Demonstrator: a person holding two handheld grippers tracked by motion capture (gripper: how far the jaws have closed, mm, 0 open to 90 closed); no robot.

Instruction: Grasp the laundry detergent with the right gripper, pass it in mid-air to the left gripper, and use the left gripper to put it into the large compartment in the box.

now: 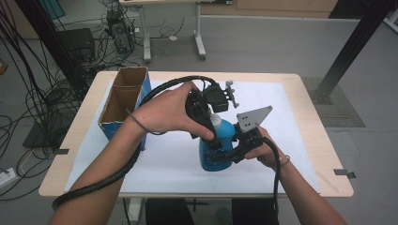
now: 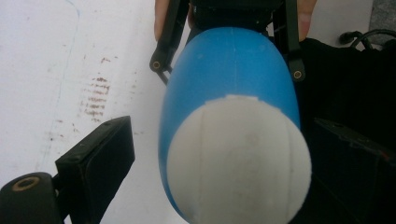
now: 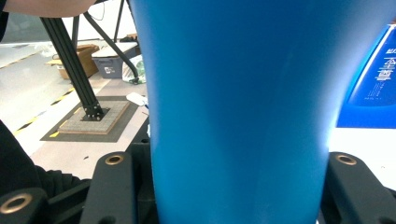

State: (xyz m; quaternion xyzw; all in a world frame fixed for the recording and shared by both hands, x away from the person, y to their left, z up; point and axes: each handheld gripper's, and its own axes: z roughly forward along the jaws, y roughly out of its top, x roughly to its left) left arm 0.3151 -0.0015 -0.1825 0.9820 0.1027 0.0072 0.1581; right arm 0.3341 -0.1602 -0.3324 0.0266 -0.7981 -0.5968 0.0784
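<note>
White-topped table [image 1: 300,136], blue bottle [image 1: 217,149] standing near its front edge: right gripper [image 1: 228,152] clamps the body, left gripper [image 1: 210,125] straddles the white cap [image 2: 238,161], jaws apart – close squarely, then twist

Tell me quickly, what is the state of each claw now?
Left claw: open, around the white cap, not pressing it.
Right claw: closed on the blue bottle.

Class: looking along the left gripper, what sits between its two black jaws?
The blue bottle, white cap end toward the camera. In the left gripper view, a gap of white table shows between the left gripper's left-hand jaw and the cap.
</note>
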